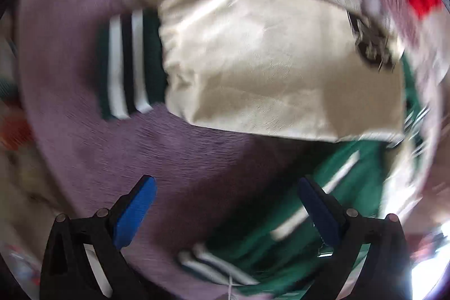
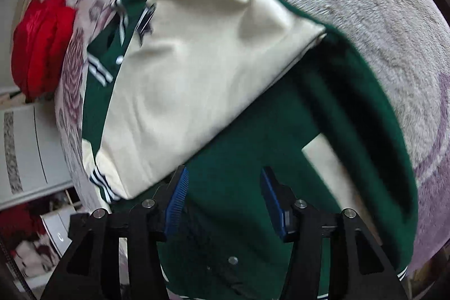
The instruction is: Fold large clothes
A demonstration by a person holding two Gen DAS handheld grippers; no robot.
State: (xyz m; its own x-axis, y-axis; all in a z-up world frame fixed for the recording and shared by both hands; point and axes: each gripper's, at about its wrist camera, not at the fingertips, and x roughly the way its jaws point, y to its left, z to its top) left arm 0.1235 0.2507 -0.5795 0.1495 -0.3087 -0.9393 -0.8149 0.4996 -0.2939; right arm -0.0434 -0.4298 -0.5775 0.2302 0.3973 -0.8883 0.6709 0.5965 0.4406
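Jacket [image 2: 239,215]: green varsity type with cream sleeves, lying on the blanket [image 2: 351,18] ahead of both your grippers.
Sleeve [image 1: 281,69]: cream, folded flat across the green body; in your left view its long lower edge runs clean from the cuff toward the right.
Cuff [image 1: 129,63]: dark green with white stripes, resting on bare blanket at the sleeve's left end.
Hem band [image 1: 213,266]: striped, low in your left view, between your fingers.
Left gripper [image 1: 225,187]: jaws wide apart, nothing between the blue pads [image 1: 135,215], not touching cloth; one finger over blanket, the other over the green body.
Right gripper [image 2: 222,176]: jaws parted, pads not pressing anything; green body under them, sleeve's lower corner just beside the left finger.
Jacket edge: the green side edge curves along the blanket on the right of your right view.
Open room: bare mauve blanket left of and below the cuff in your left view; wide grey-mauve blanket beyond the green edge in your right view.
Red cloth [image 2: 42,47]: bunched at the blanket's far edge, well apart from the jacket.
Patch [image 1: 371,44]: dark emblem on the sleeve, too blurred to read.
Snaps [image 2: 233,260]: small metal studs on the green front.
Writing: nothing legible in either view.
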